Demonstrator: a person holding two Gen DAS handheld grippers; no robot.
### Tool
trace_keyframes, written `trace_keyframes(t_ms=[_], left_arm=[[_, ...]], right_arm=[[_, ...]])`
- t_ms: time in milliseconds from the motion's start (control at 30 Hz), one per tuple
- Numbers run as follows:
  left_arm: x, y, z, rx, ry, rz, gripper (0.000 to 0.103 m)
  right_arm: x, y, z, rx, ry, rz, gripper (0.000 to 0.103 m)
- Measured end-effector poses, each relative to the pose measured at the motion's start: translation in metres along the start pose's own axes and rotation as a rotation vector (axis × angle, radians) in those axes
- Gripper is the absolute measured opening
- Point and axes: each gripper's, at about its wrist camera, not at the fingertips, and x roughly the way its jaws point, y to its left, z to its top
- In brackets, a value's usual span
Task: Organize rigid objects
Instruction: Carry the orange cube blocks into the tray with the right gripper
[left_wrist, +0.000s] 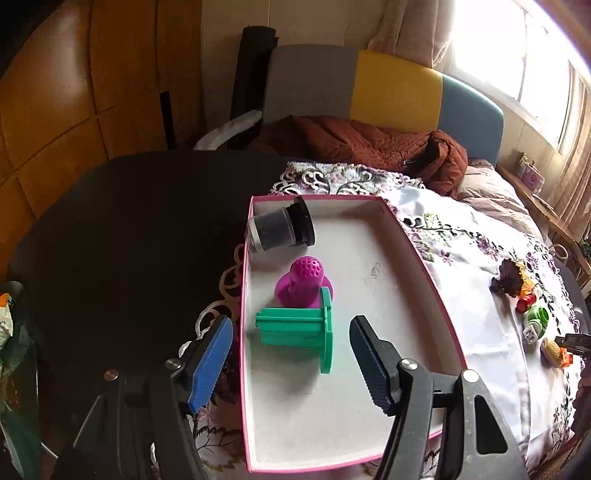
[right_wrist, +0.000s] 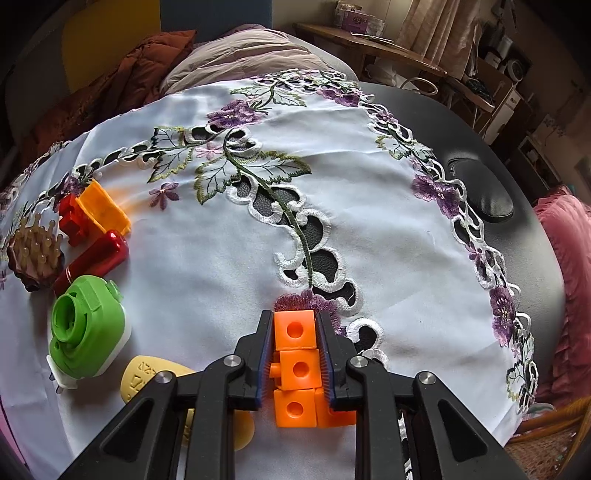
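Observation:
A pink-rimmed white box (left_wrist: 417, 254) lies on the embroidered cloth. Inside it are a green spool-like part (left_wrist: 295, 326) on its side, a magenta perforated stopper (left_wrist: 304, 282) behind it, and a dark jar with a black lid (left_wrist: 280, 229) tipped over in the far left corner. My left gripper (left_wrist: 290, 339) hangs open over the box's near end, its fingers either side of the green part and clear of it. In the right wrist view my right gripper (right_wrist: 294, 321) is shut on a stack of orange cubes (right_wrist: 295, 365) just above the cloth.
Left of the right gripper lie a green round device (right_wrist: 88, 332), a yellow oval piece (right_wrist: 147, 373), a red cylinder (right_wrist: 94, 258), a red-and-orange block (right_wrist: 92, 214) and a brown bristled brush (right_wrist: 35, 254). The black table (left_wrist: 129, 229) shows bare beyond the cloth. A bed with a brown jacket (left_wrist: 369, 144) stands behind.

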Motion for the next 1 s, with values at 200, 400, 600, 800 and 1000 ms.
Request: trace_keyframes(t_ms=[200,400,600,800,1000], left_arm=[[-0.015,0.001,0.001,-0.011,-0.029,-0.01,0.067],[-0.022,0.001,0.001,-0.014,-0.041,-0.011,0.067],[-0.022,0.004,0.0,-0.024,-0.037,-0.013,0.067],[-0.023,0.01,-0.002,-0.028,-0.037,-0.009,0.067],[-0.025,0.015,-0.003,-0.039,-0.042,-0.015,0.067]], right_arm=[[-0.005,-0.003,0.002,0.026,-0.024,0.013,0.02],[-0.021,-0.006,0.005,0.07,-0.112,0.067,0.02],[-0.044,0.008,0.007,0.037,-0.225,0.162,0.02],[-0.06,0.03,0.005,-0.024,-0.262,0.254,0.02],[-0.091,0.071,0.0,-0.113,-0.291,0.365,0.02]])
